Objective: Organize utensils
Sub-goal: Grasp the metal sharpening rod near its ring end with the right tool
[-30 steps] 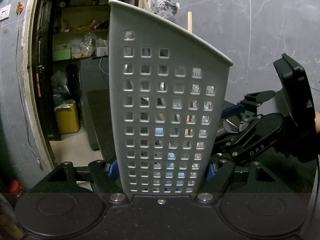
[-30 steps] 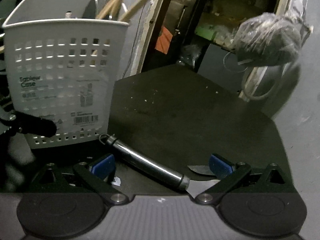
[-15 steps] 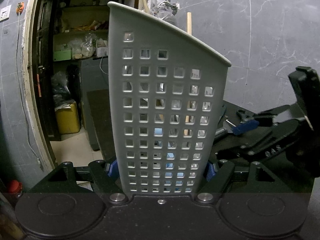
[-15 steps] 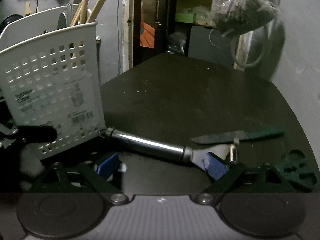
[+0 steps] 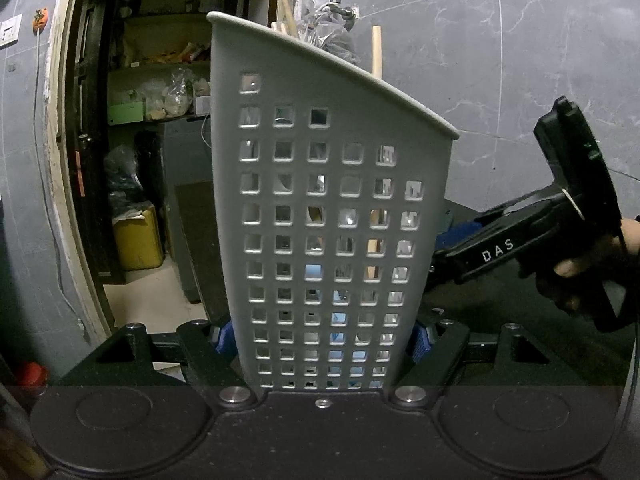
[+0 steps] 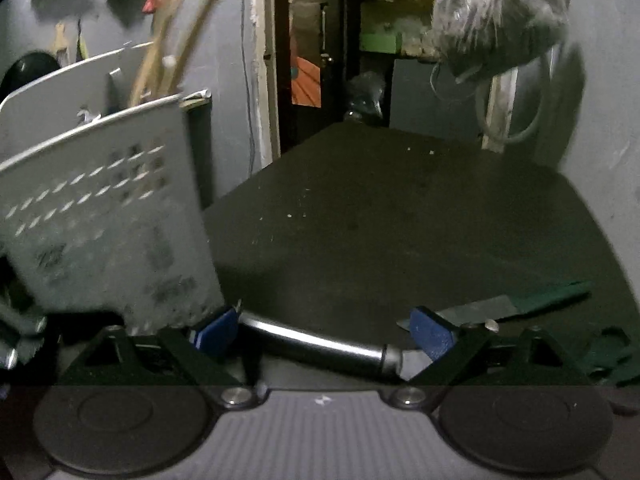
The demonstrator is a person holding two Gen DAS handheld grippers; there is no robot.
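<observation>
A pale perforated utensil basket (image 5: pixel 328 208) fills the left wrist view, with my left gripper (image 5: pixel 324 338) shut on its base, blue pads against both sides. Wooden sticks (image 5: pixel 376 52) poke out of its top. In the right wrist view the same basket (image 6: pixel 104 220) stands at the left, blurred. My right gripper (image 6: pixel 324 330) is open low over the dark counter (image 6: pixel 380 220). A steel utensil handle (image 6: pixel 320 344) lies crosswise between its blue pads, which do not press on it. A green-handled knife (image 6: pixel 500 306) lies just beyond the right pad.
A person's hand (image 5: pixel 580 276) holds the right gripper's body to the right of the basket. A dark green object (image 6: pixel 612 356) lies at the counter's right edge. A plastic bag (image 6: pixel 500 20) hangs above the far corner. An open doorway (image 6: pixel 320 80) with shelves is behind.
The right gripper rolled and shifted, so the steel handle now lies nearly level between its pads and the knife came into view. In the left wrist view that gripper moved right and up. The left gripper stayed still.
</observation>
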